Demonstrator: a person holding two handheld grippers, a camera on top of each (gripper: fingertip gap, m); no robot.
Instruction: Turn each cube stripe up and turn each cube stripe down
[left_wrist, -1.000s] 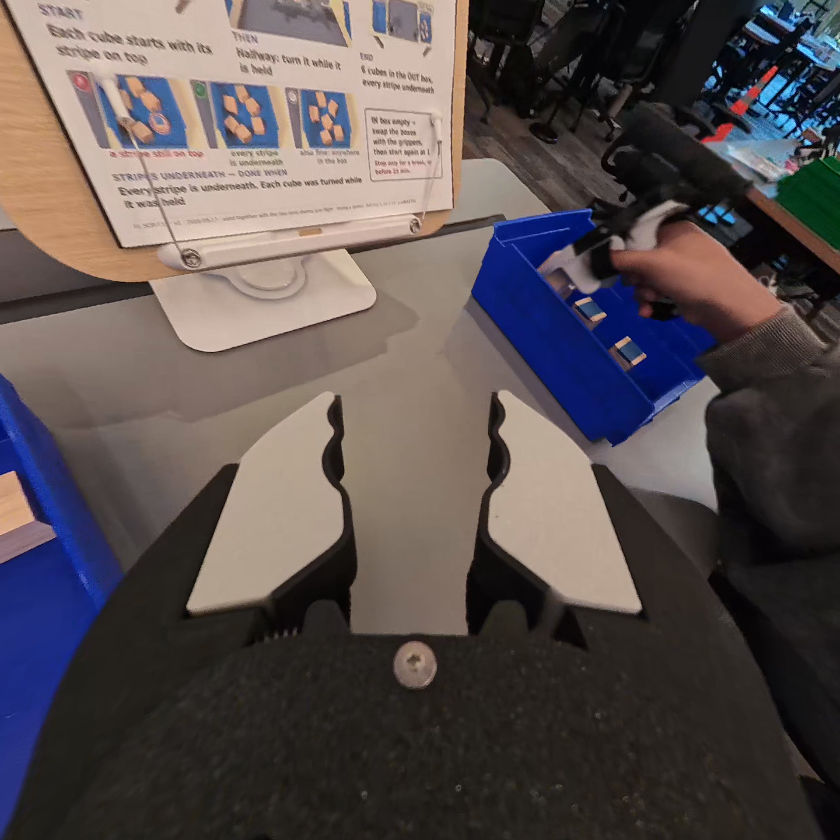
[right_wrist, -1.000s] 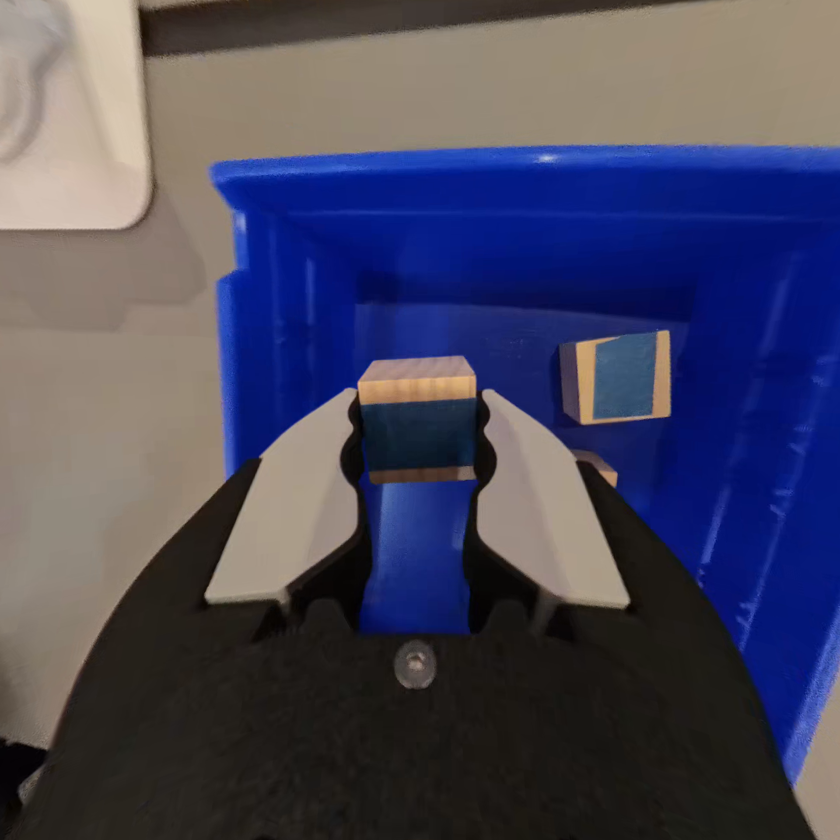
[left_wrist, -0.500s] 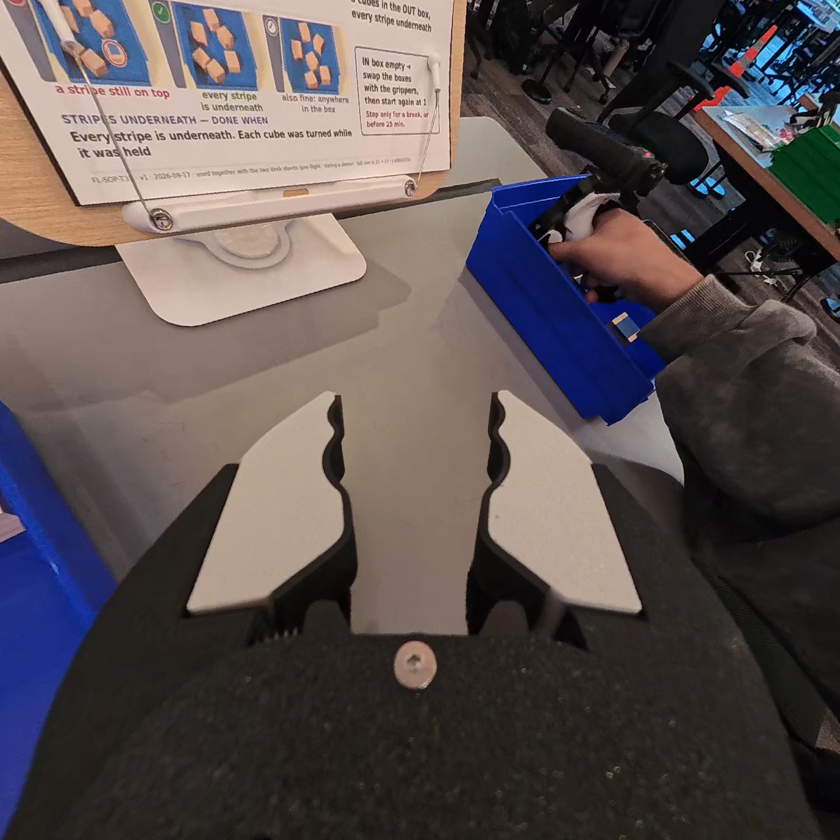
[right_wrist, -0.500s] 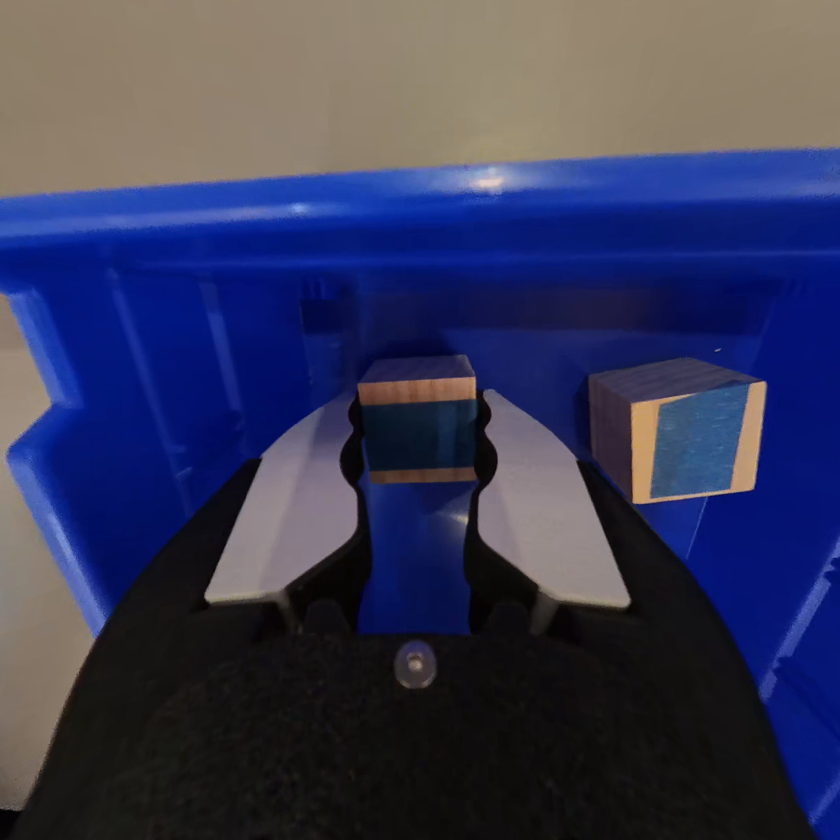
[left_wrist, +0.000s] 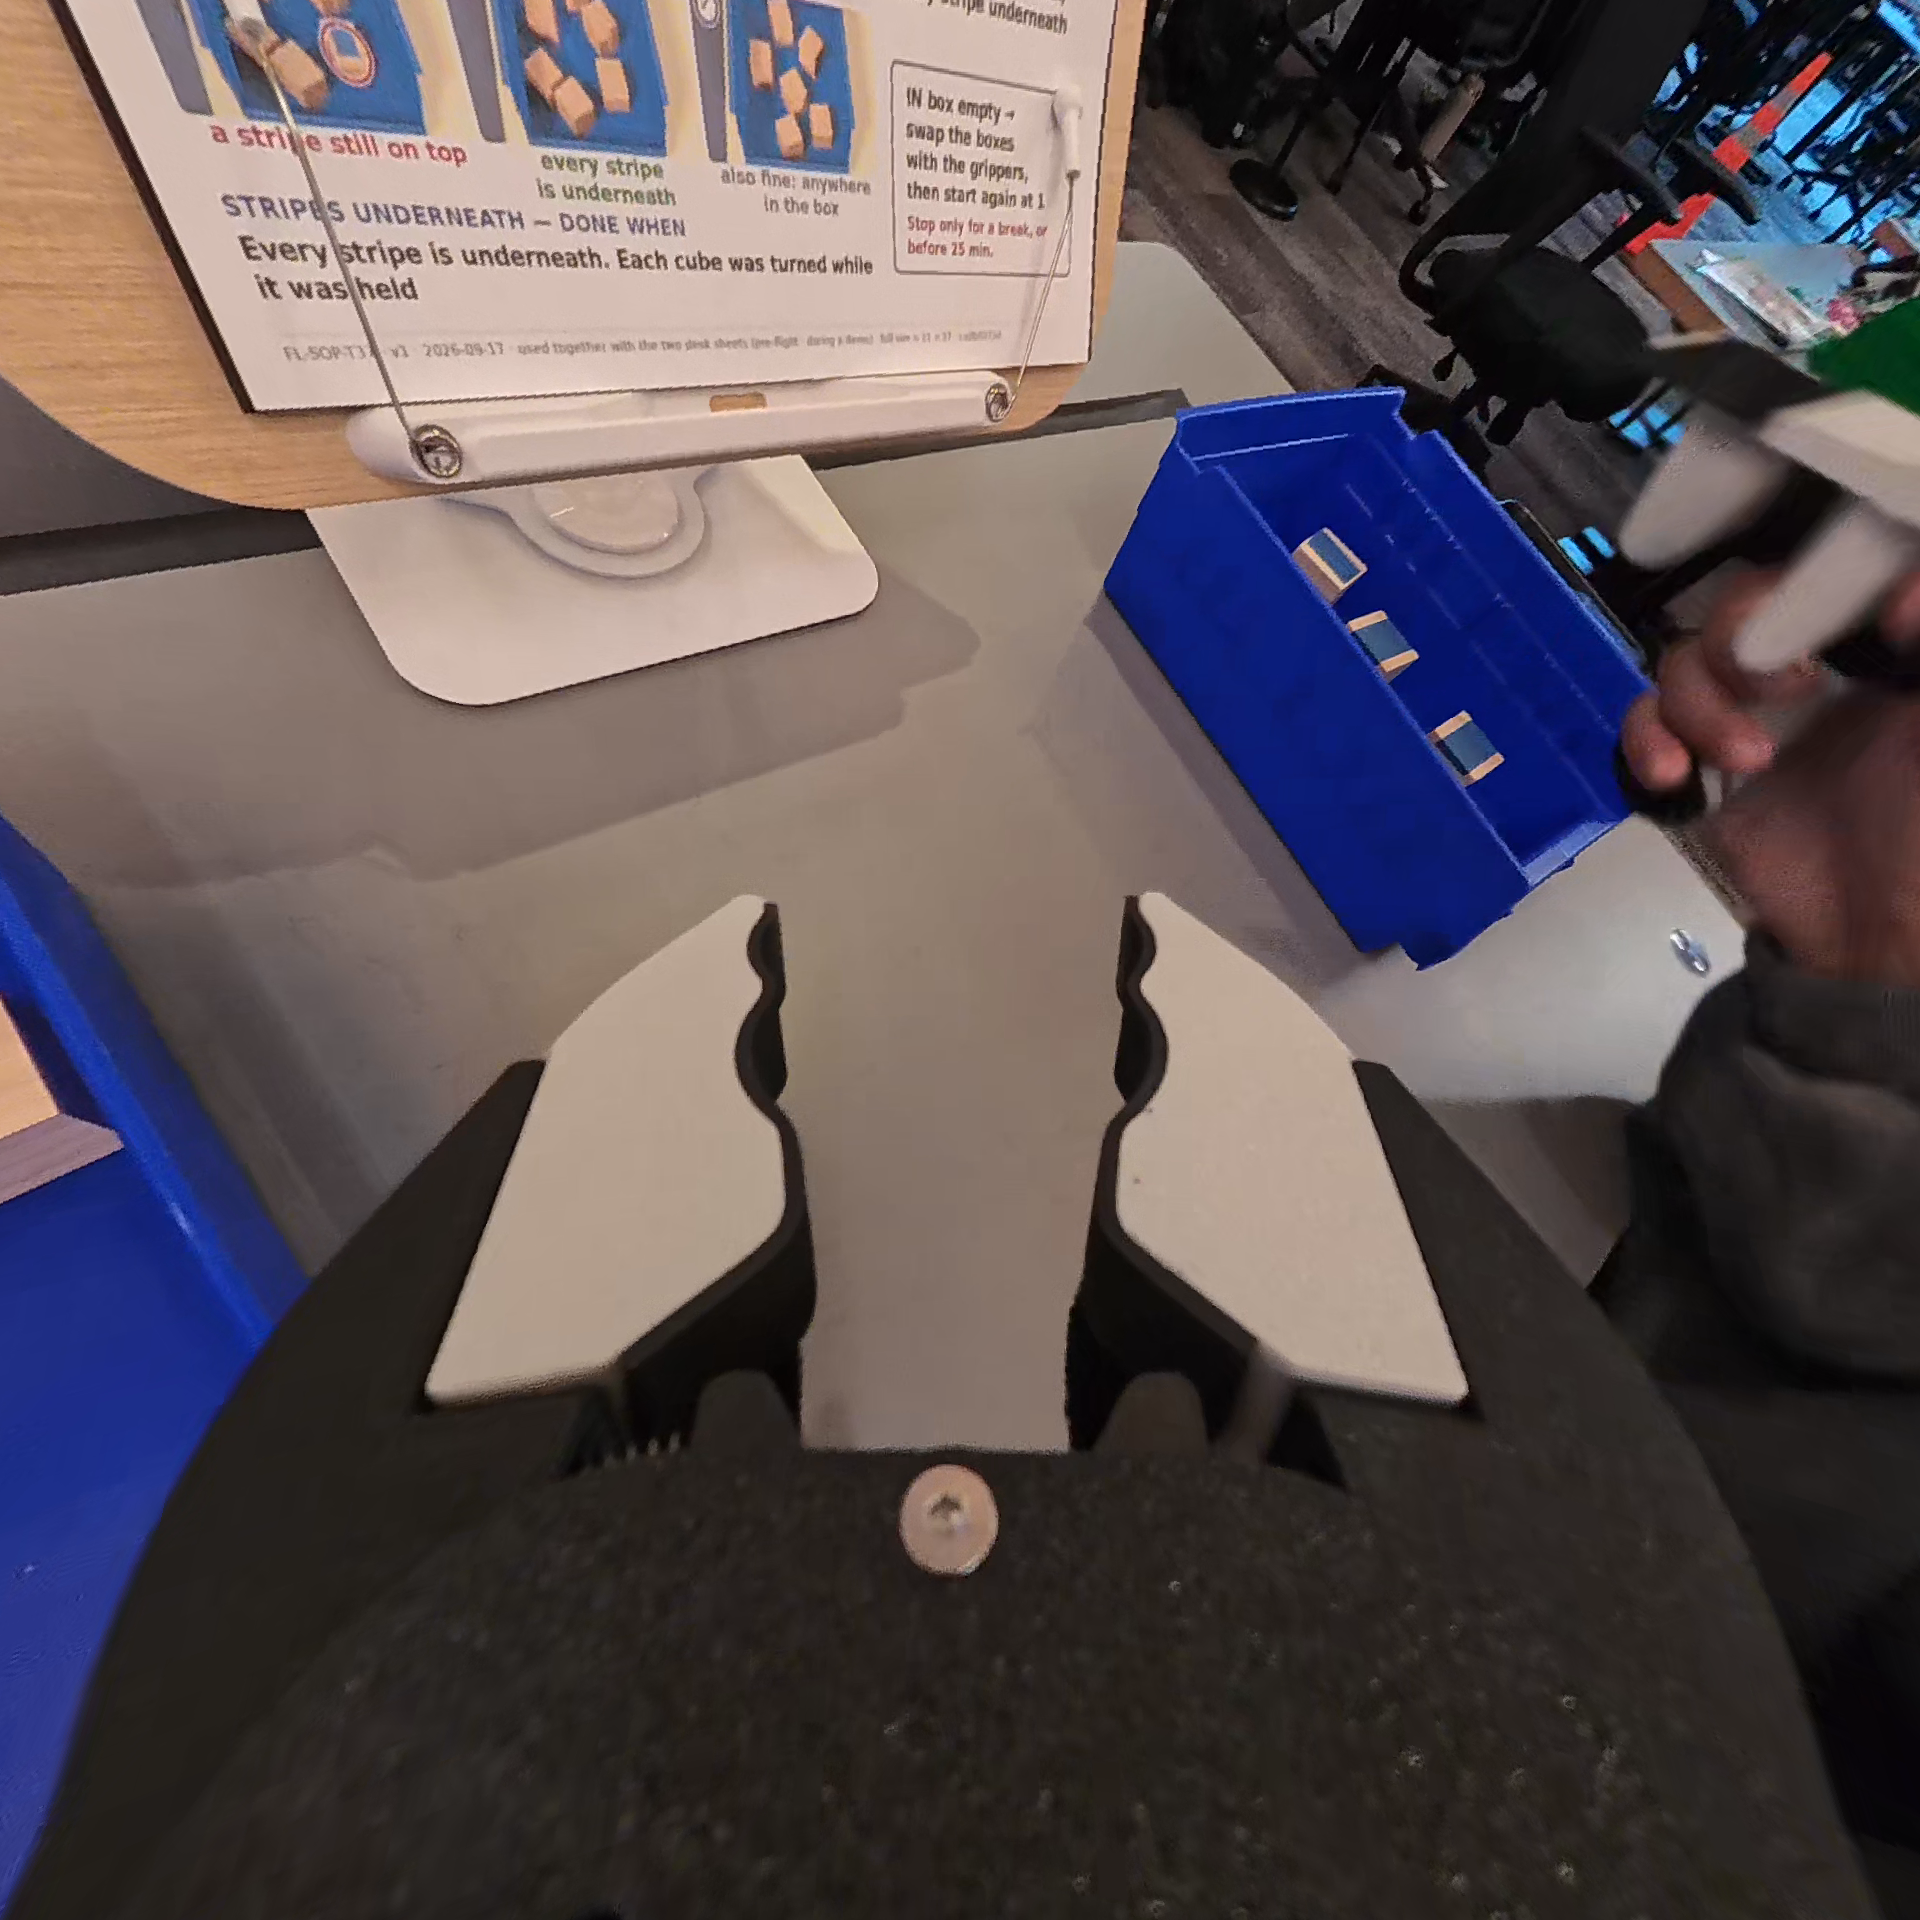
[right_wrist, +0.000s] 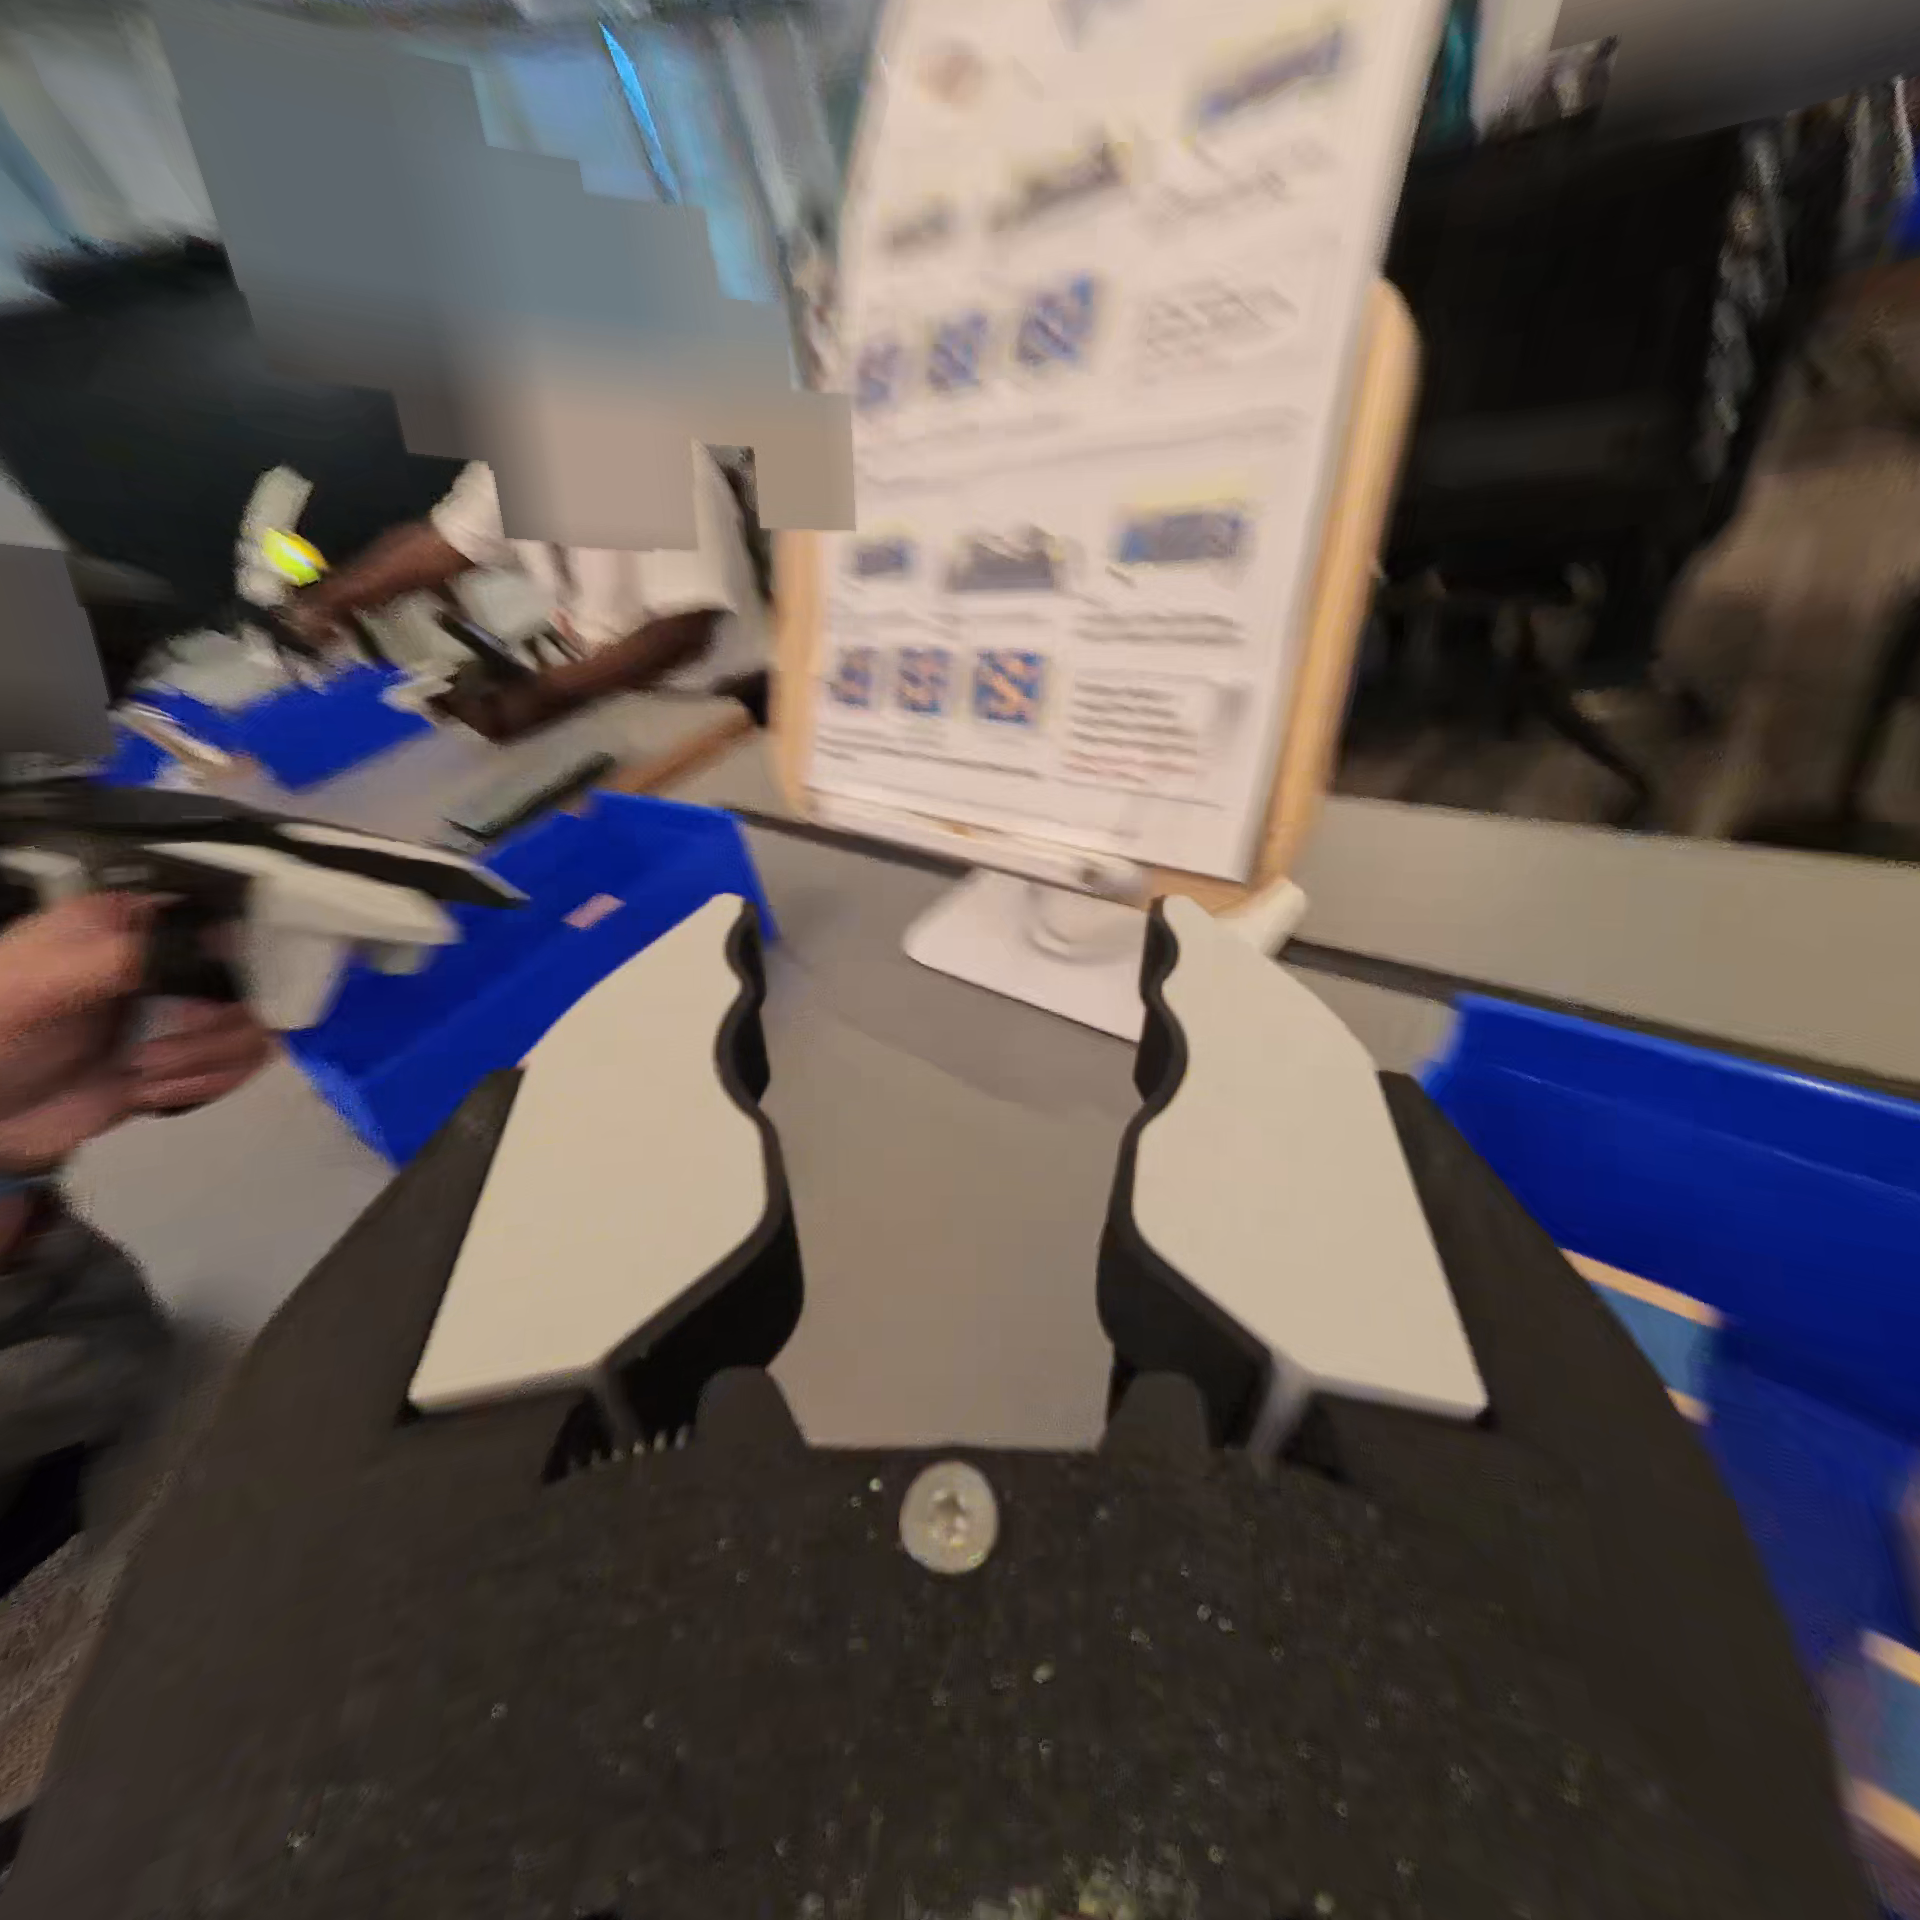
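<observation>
Three cubes (left_wrist: 1387, 642) lie stripe-up in the blue bin (left_wrist: 1268, 717) at far right, none turned down yet, while I hold my left gripper (left_wrist: 948, 997) and right gripper (right_wrist: 951, 997) wide and empty.

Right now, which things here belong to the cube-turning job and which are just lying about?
Job:
- three cubes, stripes showing
- right bin holding them
- left bin
- left gripper, open, empty
- right gripper, open, empty

Lying about:
- instruction board on its stand
- office chairs
- green crates
</observation>
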